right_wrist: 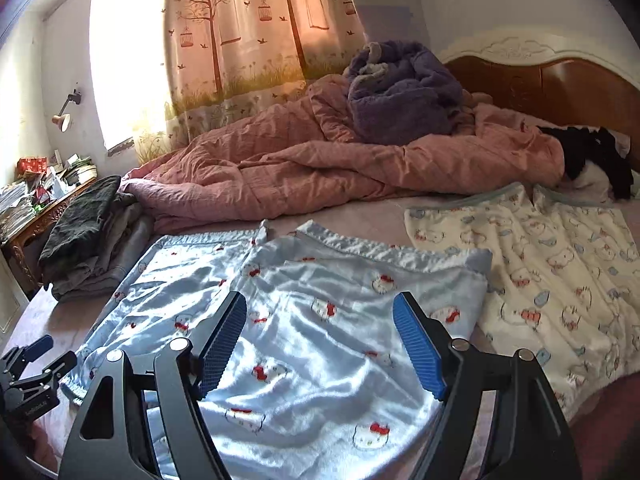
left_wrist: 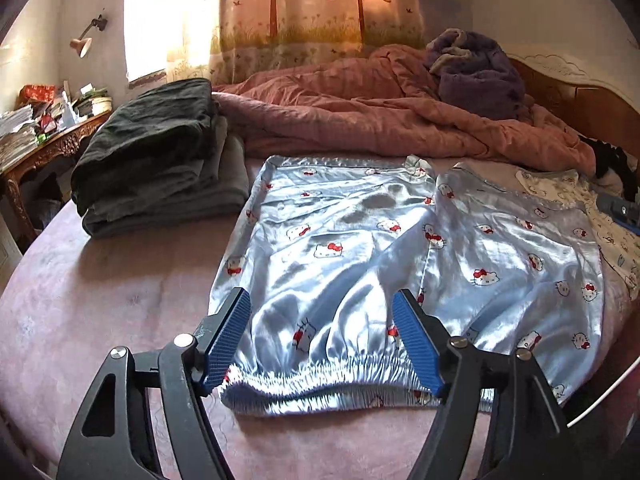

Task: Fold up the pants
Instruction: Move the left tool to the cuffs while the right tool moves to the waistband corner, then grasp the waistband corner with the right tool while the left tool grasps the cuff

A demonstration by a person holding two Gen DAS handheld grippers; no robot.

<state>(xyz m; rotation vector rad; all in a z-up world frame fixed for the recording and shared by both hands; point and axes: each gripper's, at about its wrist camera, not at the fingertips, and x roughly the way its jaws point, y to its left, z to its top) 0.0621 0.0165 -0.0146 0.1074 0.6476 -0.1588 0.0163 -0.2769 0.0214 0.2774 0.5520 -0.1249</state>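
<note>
Light blue satin pants (left_wrist: 360, 248) with a cat print lie spread flat on the pink bed, elastic waistband (left_wrist: 344, 380) nearest me, both legs pointing away. My left gripper (left_wrist: 322, 300) is open and empty, hovering just above the waistband's left half. My right gripper (right_wrist: 320, 304) is open and empty above the pants (right_wrist: 320, 320), over their right side. The left gripper also shows at the lower left of the right wrist view (right_wrist: 28, 368).
A stack of folded dark clothes (left_wrist: 156, 168) sits left of the pants. A cream printed garment (right_wrist: 560, 280) lies to the right. A crumpled pink quilt (right_wrist: 340, 164) and purple blanket (right_wrist: 400, 92) fill the far side. A cluttered wooden desk (left_wrist: 44, 136) stands at left.
</note>
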